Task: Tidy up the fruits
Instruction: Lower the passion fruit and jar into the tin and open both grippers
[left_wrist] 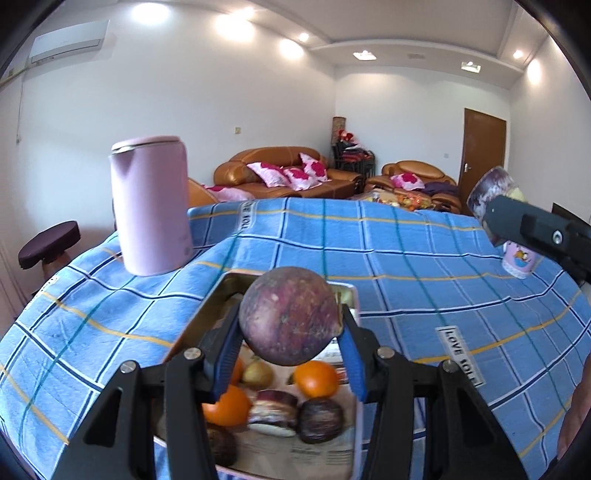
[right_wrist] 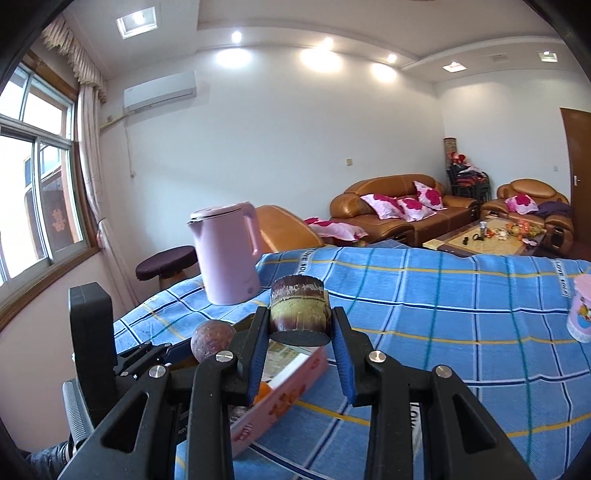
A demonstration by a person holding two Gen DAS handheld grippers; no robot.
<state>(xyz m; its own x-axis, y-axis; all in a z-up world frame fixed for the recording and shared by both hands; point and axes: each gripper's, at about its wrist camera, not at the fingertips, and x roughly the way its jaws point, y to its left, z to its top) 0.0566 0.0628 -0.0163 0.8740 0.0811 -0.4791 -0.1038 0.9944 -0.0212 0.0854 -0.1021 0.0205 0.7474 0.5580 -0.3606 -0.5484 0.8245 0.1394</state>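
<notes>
Left wrist view: a round purple fruit (left_wrist: 290,315) is clamped in the left hand-held gripper (left_wrist: 290,332) above the fruit box (left_wrist: 207,310) on the worktop (left_wrist: 424,258). A cut cane piece (right_wrist: 299,314) is gripped by the right hand-held gripper (right_wrist: 300,332), beside the box.

Bright room, glaring ceiling spotlights (left_wrist: 236,26), daylight through window (right_wrist: 33,173), fisheye bending, dark corners, slight blur

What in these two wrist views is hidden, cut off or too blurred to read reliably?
- Left wrist: the box contents are partly hidden by the held round purple fruit and left gripper; fruit count unclear.
- Left wrist: the right gripper is cut by the edge; its load is mostly hidden.
- Right wrist: the cup is cut off at the edge.
- Right wrist: the box lining's print is too blurred to read.
</notes>
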